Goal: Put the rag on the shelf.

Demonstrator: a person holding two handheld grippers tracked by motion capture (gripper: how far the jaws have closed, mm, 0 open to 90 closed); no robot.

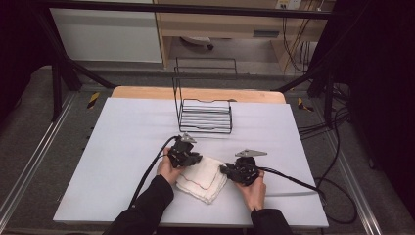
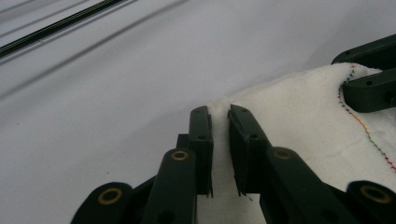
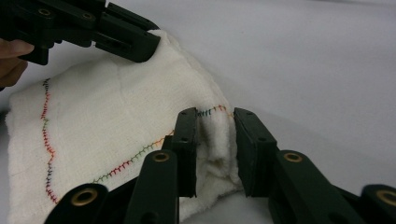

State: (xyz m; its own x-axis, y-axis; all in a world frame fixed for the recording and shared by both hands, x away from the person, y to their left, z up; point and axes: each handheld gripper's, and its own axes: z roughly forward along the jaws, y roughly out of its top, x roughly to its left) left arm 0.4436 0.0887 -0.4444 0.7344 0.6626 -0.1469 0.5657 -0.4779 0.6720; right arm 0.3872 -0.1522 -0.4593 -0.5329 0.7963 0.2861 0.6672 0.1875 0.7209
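Note:
A folded white cloth (image 1: 203, 178) with a multicoloured stitched hem lies on the front middle of the white table (image 1: 122, 147). My left gripper (image 1: 195, 159) is at the cloth's far left corner. In the left gripper view, my left gripper (image 2: 219, 112) is shut on a raised fold of the cloth (image 2: 299, 116). My right gripper (image 1: 225, 170) is at the cloth's right edge. In the right gripper view, my right gripper (image 3: 215, 114) pinches a bunched corner of the cloth (image 3: 107, 112) beside the stitching. Each gripper view also shows the other gripper on the cloth.
A black wire rack (image 1: 205, 115) stands at the back middle of the table, a little beyond the grippers. Black cables (image 1: 293, 177) trail from both grippers across the table. Bare white surface lies to the left and right of the cloth.

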